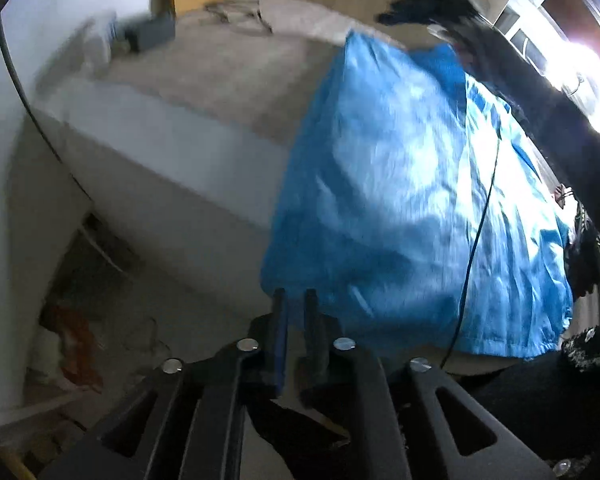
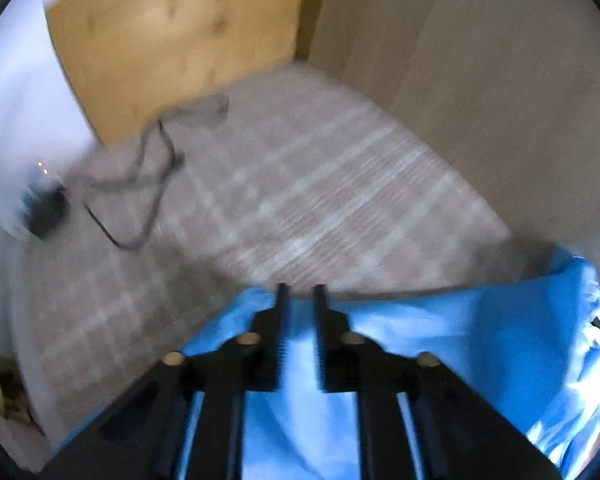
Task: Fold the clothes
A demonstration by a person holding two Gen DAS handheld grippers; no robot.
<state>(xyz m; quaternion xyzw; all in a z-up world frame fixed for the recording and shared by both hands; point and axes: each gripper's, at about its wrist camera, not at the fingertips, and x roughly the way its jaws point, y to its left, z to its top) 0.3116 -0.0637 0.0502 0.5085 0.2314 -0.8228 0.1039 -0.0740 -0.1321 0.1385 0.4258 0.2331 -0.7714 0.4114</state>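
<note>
A shiny blue garment (image 1: 400, 184) hangs stretched in the air above a bed with a grey checked cover (image 1: 228, 76). My left gripper (image 1: 294, 296) is shut on the garment's lower left corner. My right gripper (image 2: 300, 292) is nearly closed on the garment's top edge, and blue cloth (image 2: 480, 340) drapes below and to the right of it. The bed cover (image 2: 300, 184) lies ahead of the right gripper. Both views are blurred by motion.
A coat hanger (image 2: 140, 184) and a dark box (image 2: 46, 212) lie on the far left of the bed. A wooden headboard (image 2: 172, 36) stands behind. A thin black cable (image 1: 480, 232) crosses the garment. The person's dark sleeve (image 1: 540, 92) is at the right.
</note>
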